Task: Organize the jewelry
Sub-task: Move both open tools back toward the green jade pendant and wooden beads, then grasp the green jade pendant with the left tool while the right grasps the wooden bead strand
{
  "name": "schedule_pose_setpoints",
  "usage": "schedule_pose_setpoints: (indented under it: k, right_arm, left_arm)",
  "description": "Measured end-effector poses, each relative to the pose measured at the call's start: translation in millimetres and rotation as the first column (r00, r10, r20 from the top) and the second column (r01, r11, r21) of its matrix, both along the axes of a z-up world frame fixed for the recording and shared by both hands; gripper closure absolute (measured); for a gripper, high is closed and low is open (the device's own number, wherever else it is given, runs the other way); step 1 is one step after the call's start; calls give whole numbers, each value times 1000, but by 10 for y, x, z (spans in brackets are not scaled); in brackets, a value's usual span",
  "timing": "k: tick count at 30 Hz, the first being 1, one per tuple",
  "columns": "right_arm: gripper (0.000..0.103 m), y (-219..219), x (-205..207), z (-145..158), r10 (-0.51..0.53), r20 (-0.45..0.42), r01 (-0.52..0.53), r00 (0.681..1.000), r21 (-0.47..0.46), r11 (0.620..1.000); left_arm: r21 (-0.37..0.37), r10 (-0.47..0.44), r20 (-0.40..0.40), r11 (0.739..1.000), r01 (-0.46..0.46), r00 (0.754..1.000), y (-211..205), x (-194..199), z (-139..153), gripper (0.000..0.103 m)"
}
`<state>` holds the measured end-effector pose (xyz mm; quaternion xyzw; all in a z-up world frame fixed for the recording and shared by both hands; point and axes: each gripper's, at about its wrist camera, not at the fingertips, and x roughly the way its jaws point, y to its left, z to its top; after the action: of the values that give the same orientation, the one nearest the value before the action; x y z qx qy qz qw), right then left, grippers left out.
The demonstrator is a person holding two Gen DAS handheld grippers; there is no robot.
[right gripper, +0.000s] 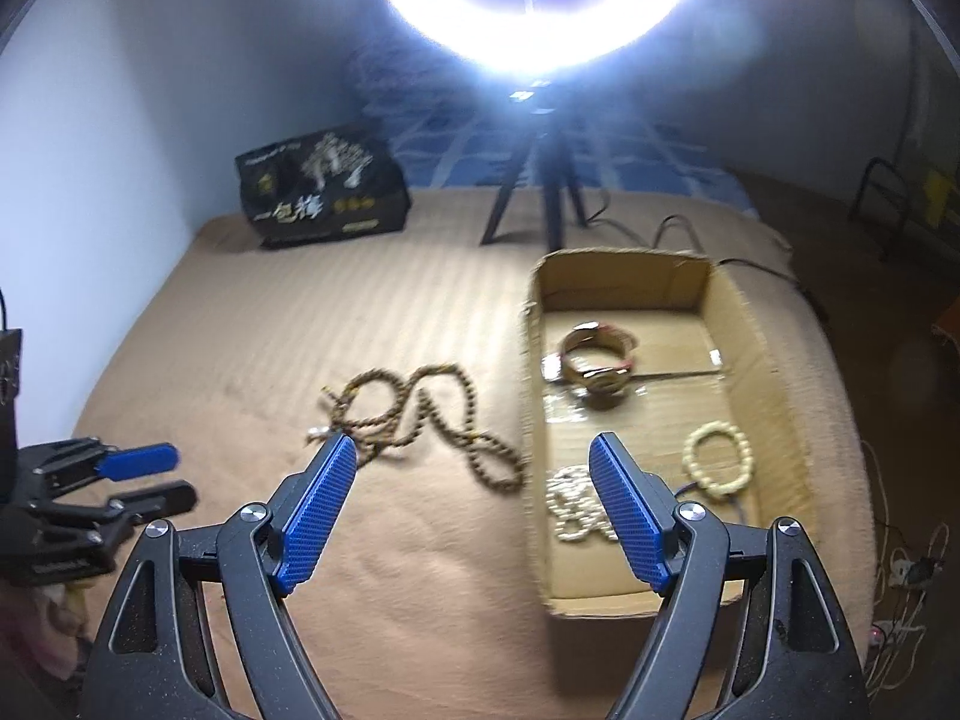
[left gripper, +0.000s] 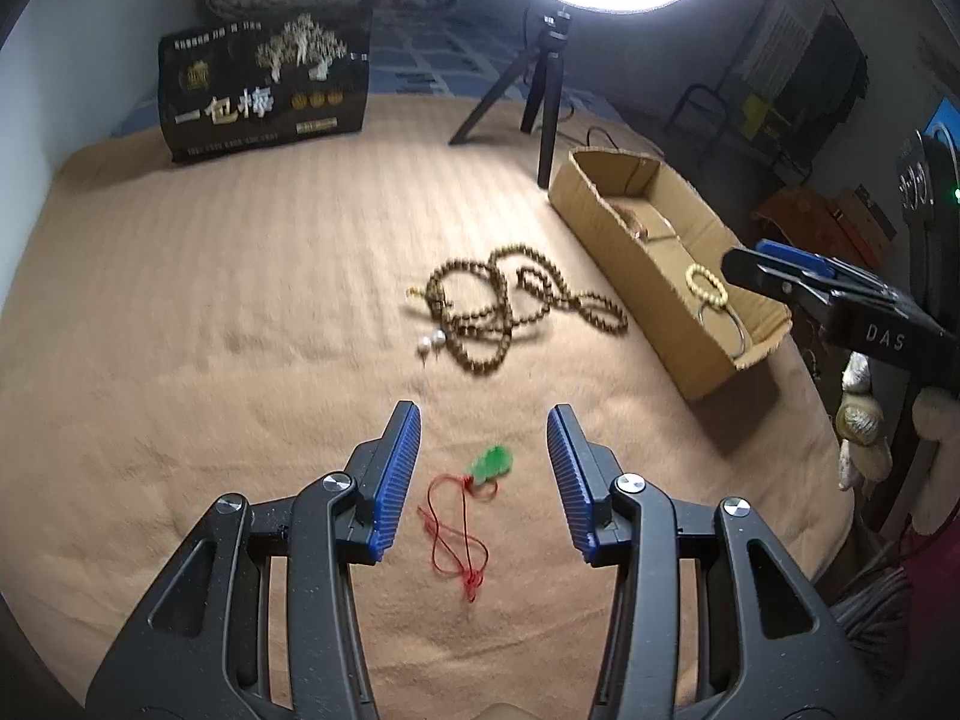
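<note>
A green pendant [left gripper: 493, 463] on a red cord [left gripper: 454, 540] lies on the tan blanket, framed by the blue pads of my left gripper [left gripper: 483, 420], which is open and holds nothing. Farther off lies a long brown bead necklace [left gripper: 498, 312] [right gripper: 432, 414] with two white pearls [left gripper: 433, 341] beside it. The open cardboard box [left gripper: 636, 252] [right gripper: 534, 390] holds a cream bead bracelet [right gripper: 717, 461], a white bead strand [right gripper: 573, 507], a watch [right gripper: 597, 363] and a metal ring [left gripper: 723, 327]. My right gripper [right gripper: 474, 450] hovers open and empty at the box's left wall; it also shows at the right edge [left gripper: 780, 270].
A ring light on a black tripod [left gripper: 543, 90] [right gripper: 546, 204] stands behind the box, with a cable trailing beside it. A black printed bag [left gripper: 267, 90] [right gripper: 324, 192] leans at the back by the white wall. The bed edge drops off at the right.
</note>
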<state>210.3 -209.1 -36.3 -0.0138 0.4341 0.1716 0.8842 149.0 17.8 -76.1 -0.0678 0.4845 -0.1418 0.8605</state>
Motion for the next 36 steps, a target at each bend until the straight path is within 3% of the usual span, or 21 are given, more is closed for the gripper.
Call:
schedule_pose_setpoints:
  k: [4, 12, 14, 18, 21, 30, 33, 36]
  right_arm:
    - [23, 89, 53, -80, 11, -47, -10, 999, 26, 1000]
    - [23, 379, 277, -283, 15, -172, 4, 985, 109, 994]
    - [24, 453, 328, -359, 5, -203, 19, 979, 114, 993]
    - [44, 537, 456, -545, -40, -275, 77, 961, 123, 989]
    - [51, 538, 552, -692, -81, -330, 131, 941, 132, 983]
    - [54, 602, 671, -896, -130, -363, 187, 923, 128, 974]
    - [58, 631, 703, -962, -144, -371, 203, 917, 124, 971]
    - [59, 641, 731, -1004, -155, -376, 218, 914, 131, 967]
  left_arm:
    - [-24, -27, -33, 999, 26, 999, -12, -25, -130, 58]
    - [-2, -114, -81, 993, 114, 990, -189, -54, -387, 59]
    - [11, -134, -86, 991, 136, 987, -231, -58, -430, 66]
    - [13, -143, -101, 989, 145, 985, -241, -40, -503, 66]
    - [11, -147, -112, 989, 149, 983, -221, -11, -547, 66]
    - [21, -169, -133, 985, 173, 977, -216, 16, -675, 66]
    - [24, -177, -139, 983, 182, 974, -235, 20, -727, 74]
    - [30, -183, -141, 981, 189, 973, -259, 22, -779, 74]
